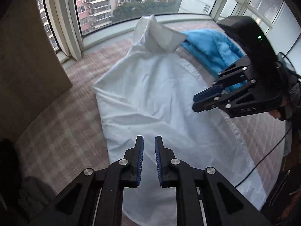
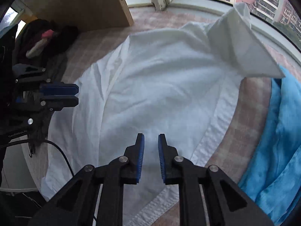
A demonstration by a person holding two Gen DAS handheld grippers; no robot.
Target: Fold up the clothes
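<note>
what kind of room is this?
Probably a high-rise apartment room: curved bay window facing residential towers, white garment spread on a plaid surface, perhaps a bed.

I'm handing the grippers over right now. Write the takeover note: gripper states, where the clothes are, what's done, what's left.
Left gripper: jaws slightly apart, holding nothing, above the near end of the white garment.
Right gripper: jaws slightly apart, empty, above the same garment.
White garment: spread on the plaid surface, wrinkled; its far end stands up in a peak by the window.
Blue garment: bunched to the right of the white one.
Done: white garment laid out; no clean fold visible.
Left: flatten the raised end, fold the white garment, then the blue.
</note>
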